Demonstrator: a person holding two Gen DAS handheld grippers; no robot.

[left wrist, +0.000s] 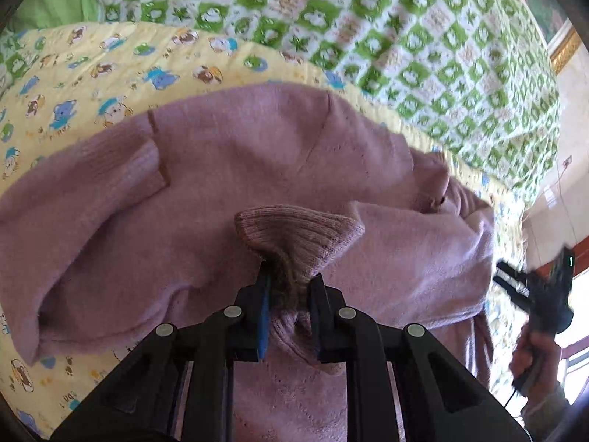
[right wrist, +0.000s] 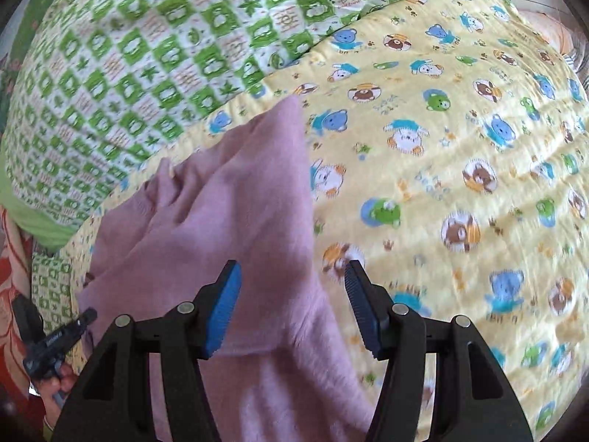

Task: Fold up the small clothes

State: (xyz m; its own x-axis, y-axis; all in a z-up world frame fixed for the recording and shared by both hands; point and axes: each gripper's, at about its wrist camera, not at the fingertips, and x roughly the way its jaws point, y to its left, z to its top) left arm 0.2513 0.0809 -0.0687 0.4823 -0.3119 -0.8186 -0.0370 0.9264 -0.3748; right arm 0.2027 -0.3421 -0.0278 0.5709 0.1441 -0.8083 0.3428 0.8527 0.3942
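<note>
A pink knit sweater [left wrist: 221, 165] lies crumpled on a yellow cartoon-print blanket [left wrist: 92, 73]. My left gripper [left wrist: 291, 276] is shut on the sweater's ribbed cuff [left wrist: 298, 232], which fans out above the fingertips and is lifted off the rest of the garment. My right gripper [right wrist: 292, 276] stands open just above the sweater's [right wrist: 239, 202] right edge, with the left finger over pink fabric and the right finger over the blanket [right wrist: 441, 147]. Its pads press on nothing. A hand holds the right gripper [left wrist: 530, 287] off the sweater's right side in the left wrist view.
A green-and-white checked quilt [left wrist: 368, 18] covers the bed beyond the yellow blanket, also the quilt [right wrist: 129, 55] at upper left. The left gripper [right wrist: 59, 335] and a hand show at the lower left. Red patterned fabric [right wrist: 11, 258] lies at the left edge.
</note>
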